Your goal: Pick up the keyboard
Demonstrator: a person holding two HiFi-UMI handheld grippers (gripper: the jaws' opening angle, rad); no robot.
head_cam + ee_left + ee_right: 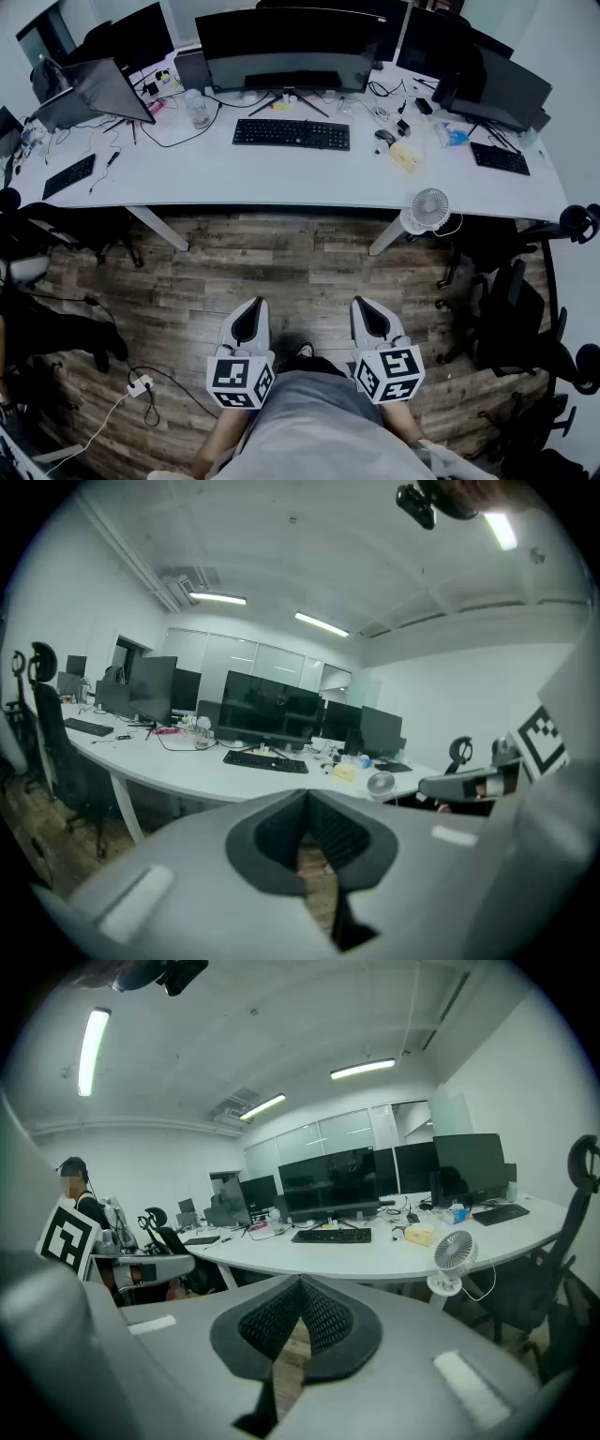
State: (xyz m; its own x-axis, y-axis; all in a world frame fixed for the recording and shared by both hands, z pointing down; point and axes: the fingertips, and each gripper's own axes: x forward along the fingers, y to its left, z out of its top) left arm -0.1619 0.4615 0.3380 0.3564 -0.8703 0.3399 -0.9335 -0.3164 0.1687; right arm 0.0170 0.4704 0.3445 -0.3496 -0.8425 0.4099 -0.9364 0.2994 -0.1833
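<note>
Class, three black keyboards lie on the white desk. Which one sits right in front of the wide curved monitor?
The middle keyboard, the largest, lies just before the wide monitor. The left keyboard and the right keyboard lie near the ends of the desk.

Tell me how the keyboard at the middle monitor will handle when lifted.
The keyboard is long, flat and thin: probably stiff and light, but apt to tip if gripped at one end. Its low edge on the desk may slip.
</note>
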